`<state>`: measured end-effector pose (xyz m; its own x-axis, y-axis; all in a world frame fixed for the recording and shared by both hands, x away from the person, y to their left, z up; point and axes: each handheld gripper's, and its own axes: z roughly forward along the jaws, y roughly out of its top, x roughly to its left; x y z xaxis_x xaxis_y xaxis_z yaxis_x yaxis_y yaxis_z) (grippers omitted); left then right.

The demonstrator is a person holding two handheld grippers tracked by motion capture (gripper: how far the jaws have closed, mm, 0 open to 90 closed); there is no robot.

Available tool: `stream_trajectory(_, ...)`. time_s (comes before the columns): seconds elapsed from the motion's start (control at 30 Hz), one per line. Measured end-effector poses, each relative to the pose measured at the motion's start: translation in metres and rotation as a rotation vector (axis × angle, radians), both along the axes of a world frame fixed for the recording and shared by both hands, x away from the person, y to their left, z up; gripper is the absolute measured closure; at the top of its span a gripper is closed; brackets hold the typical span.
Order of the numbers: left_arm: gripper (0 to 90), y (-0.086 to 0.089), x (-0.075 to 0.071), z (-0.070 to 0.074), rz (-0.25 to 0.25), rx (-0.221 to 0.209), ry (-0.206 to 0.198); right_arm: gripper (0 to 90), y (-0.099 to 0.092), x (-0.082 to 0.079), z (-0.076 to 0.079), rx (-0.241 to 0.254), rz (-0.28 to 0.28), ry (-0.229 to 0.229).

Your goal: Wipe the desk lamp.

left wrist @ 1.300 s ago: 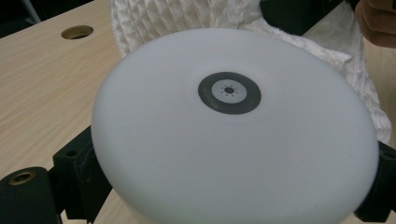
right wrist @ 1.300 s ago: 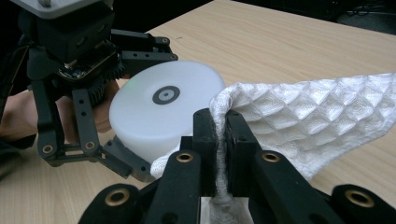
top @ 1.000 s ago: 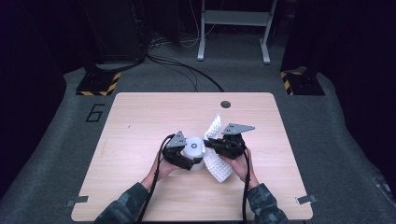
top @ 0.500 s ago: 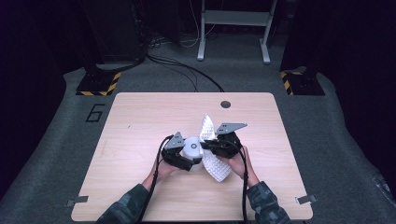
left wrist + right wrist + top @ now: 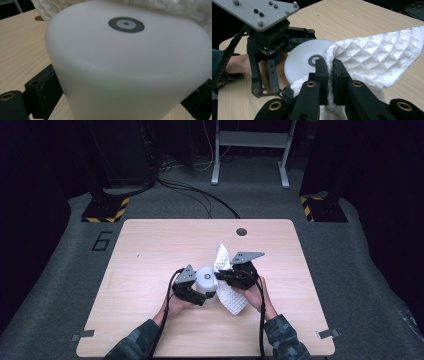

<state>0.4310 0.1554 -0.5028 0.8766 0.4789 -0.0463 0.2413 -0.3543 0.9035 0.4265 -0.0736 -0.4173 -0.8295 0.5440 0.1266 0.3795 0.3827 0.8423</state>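
A white cylinder (image 5: 206,279) with a dark ring on its top sits between the jaws of my left gripper (image 5: 206,291), whose pads press on its sides. In the left gripper view the cylinder (image 5: 125,70) is very close, with a black pad (image 5: 46,86) against its left side. My right gripper (image 5: 223,276) is shut on a white waffle-textured cloth (image 5: 231,296), and the cloth lies against the right side of the cylinder. In the right gripper view the two jaws (image 5: 330,75) pinch a fold of the cloth (image 5: 374,60) just over the cylinder's top (image 5: 299,62).
Both hands work at the middle of a light wooden table (image 5: 150,250). A round cable hole (image 5: 241,231) sits near its far edge. Dark floor, cables and stand legs (image 5: 250,150) lie beyond the table.
The cloth's raised corner has swung a little to the left, towards the cylinder. Both hands have stayed almost where they were, and both grips are unchanged.
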Motion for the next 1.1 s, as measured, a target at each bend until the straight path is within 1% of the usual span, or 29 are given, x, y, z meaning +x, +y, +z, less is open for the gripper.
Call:
stream_trajectory(0.07,6.4,0.0,-0.001,-0.004,0.004,0.009,0.002,85.2,0.0,0.0,0.0,0.0,0.001,0.0)
stream_trajectory(0.1,6.2,-0.001,-0.002,-0.006,0.016,-0.004,0.003,85.2,0.0,0.0,0.0,0.003,0.005,-0.003)
stream_trajectory(0.13,6.2,0.0,-0.002,-0.007,0.016,0.005,-0.002,85.2,0.0,0.0,0.0,0.003,0.005,-0.003)
stream_trajectory(0.17,6.2,-0.001,-0.002,-0.008,0.026,0.002,0.001,85.2,0.0,0.0,0.0,0.003,0.004,-0.004)
stream_trajectory(0.2,6.1,-0.001,-0.003,-0.009,0.023,0.002,0.002,85.3,-0.001,0.0,-0.001,0.003,0.004,-0.005)
stream_trajectory(0.23,6.4,-0.002,-0.002,-0.01,0.031,0.002,-0.009,85.2,-0.001,0.0,-0.001,0.005,0.005,-0.006)
stream_trajectory(0.27,6.4,-0.001,-0.003,-0.011,0.024,0.003,0.005,85.2,-0.001,0.0,-0.001,0.005,0.005,-0.006)
stream_trajectory(0.3,6.5,-0.001,-0.002,-0.012,0.029,-0.007,0.003,85.2,-0.001,0.0,-0.001,0.003,0.005,-0.008)
stream_trajectory(0.4,6.5,0.0,-0.002,-0.014,0.021,-0.005,0.013,85.2,-0.001,0.0,-0.001,0.004,0.005,-0.008)
stream_trajectory(0.5,6.7,0.0,-0.001,-0.015,0.019,0.005,-0.003,85.2,-0.001,0.0,-0.001,0.004,0.005,-0.009)
stream_trajectory(0.6,7.2,0.001,-0.002,-0.015,0.018,0.001,-0.007,85.2,-0.001,0.0,-0.001,0.008,0.001,-0.006)
stream_trajectory(0.67,7.4,0.0,-0.002,-0.015,0.017,-0.002,-0.004,85.1,-0.001,-0.002,-0.002,0.012,0.001,-0.013)
stream_trajectory(0.7,7.4,0.001,-0.002,-0.015,0.017,0.001,-0.008,85.1,-0.002,-0.005,-0.004,0.028,0.004,-0.034)
stream_trajectory(0.73,7.5,0.001,-0.002,-0.015,0.016,0.001,-0.008,85.0,-0.003,-0.006,-0.005,0.034,0.003,-0.045)
stream_trajectory(0.77,7.5,0.001,-0.002,-0.015,0.016,0.001,-0.008,85.0,-0.003,-0.006,-0.005,0.034,0.003,-0.045)
stream_trajectory(0.8,7.5,0.001,-0.002,-0.015,0.017,0.003,-0.008,85.0,-0.004,-0.009,-0.006,0.044,-0.002,-0.047)
stream_trajectory(0.87,7.5,0.001,-0.003,-0.015,0.02,-0.001,-0.005,85.0,-0.008,-0.016,-0.008,0.056,0.001,-0.078)
stream_trajectory(0.9,7.5,0.0,-0.003,-0.016,0.023,-0.006,0.004,85.0,-0.011,-0.019,-0.01,0.061,0.011,-0.094)
stream_trajectory(0.93,7.5,0.001,-0.002,-0.015,0.018,0.003,-0.007,85.0,-0.014,-0.028,-0.014,0.055,0.026,-0.115)
stream_trajectory(0.97,7.5,0.0,-0.003,-0.016,0.03,-0.005,-0.018,85.0,-0.014,-0.028,-0.014,0.055,0.026,-0.115)
stream_trajectory(1.0,7.6,0.0,-0.003,-0.016,0.029,-0.005,-0.016,84.9,-0.016,-0.036,-0.019,0.049,0.06,-0.136)
stream_trajectory(1.03,7.6,0.0,-0.003,-0.016,0.029,-0.005,-0.016,84.9,-0.016,-0.036,-0.019,0.049,0.06,-0.136)
stream_trajectory(1.1,7.6,0.0,-0.003,-0.016,0.028,-0.006,-0.016,85.0,-0.014,-0.043,-0.024,0.018,0.096,-0.158)
